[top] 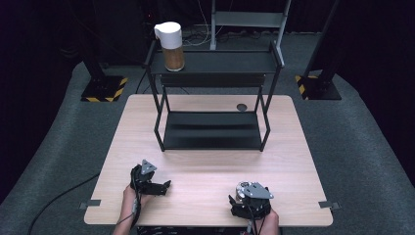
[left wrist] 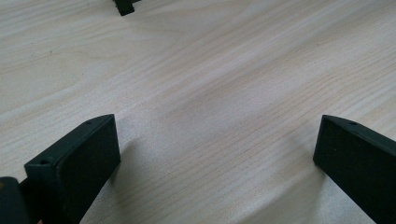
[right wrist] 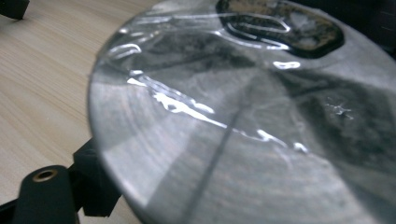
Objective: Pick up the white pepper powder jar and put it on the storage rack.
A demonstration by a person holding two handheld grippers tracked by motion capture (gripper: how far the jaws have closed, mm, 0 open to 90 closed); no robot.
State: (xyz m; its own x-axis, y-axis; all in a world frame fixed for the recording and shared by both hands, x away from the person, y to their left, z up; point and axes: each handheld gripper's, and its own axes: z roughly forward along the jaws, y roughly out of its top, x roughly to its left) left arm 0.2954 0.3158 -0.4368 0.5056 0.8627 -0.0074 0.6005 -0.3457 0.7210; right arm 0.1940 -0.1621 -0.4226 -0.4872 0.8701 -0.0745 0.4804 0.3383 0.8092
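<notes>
Right tool point(top: 241, 195) grips can point(right wrist: 243, 121); table point(top: 205, 181) edge near.

Silver can point(right wrist: 261, 140); black rack point(top: 213, 132); pale wood-grain table point(top: 293, 161).

Black grippers point(top: 149, 182) bear grey three-cornered plates, trailing black cables point(top: 58, 198).

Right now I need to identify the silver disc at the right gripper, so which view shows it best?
The right gripper view: the disc is close up, shiny, with a dark oval patch near its far edge. In the high view it is just a small silver spot, mostly covered by the right gripper.
</notes>
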